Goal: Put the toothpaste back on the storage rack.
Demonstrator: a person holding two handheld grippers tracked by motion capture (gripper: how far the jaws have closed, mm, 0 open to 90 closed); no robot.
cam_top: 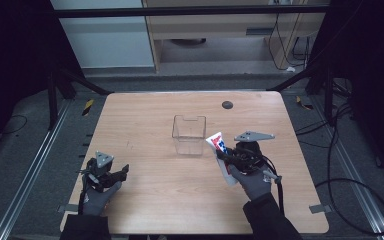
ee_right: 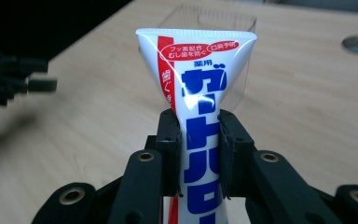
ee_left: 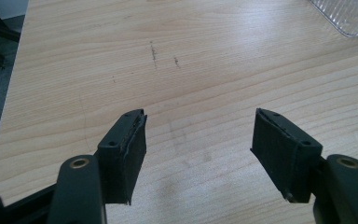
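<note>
Left gripper (cam_top: 125,171): resting low over the near left part of the table (cam_top: 145,200), held in a gloved hand; it is pointing toward the middle of the table.
Left jaws: standing wide apart and released, gripping nothing; in the left gripper view bare wood is showing between the two black pads (ee_left: 133,154).
Clear box (cam_top: 189,134): sitting upright on the table near the centre, open at the top, nothing visible inside; its ribbed corner is peeking into the top right of the left gripper view (ee_left: 349,16).
Tube (cam_top: 222,155): a white toothpaste tube with blue and red print, lying in the right gripper, just to the right of the clear box and close to its near right corner; its flat crimped end is pointing toward the box.
Right gripper (ee_right: 199,154): sitting at the right of the table in a gloved hand, a cable trailing from it toward the near edge.
Right jaws: clenching the tube (ee_right: 200,116) across its middle, both pads pressing its sides; the flat end is sticking out beyond the pads.
Dark round hole (cam_top: 227,104): lying in the tabletop near the far edge, well beyond the box.
</note>
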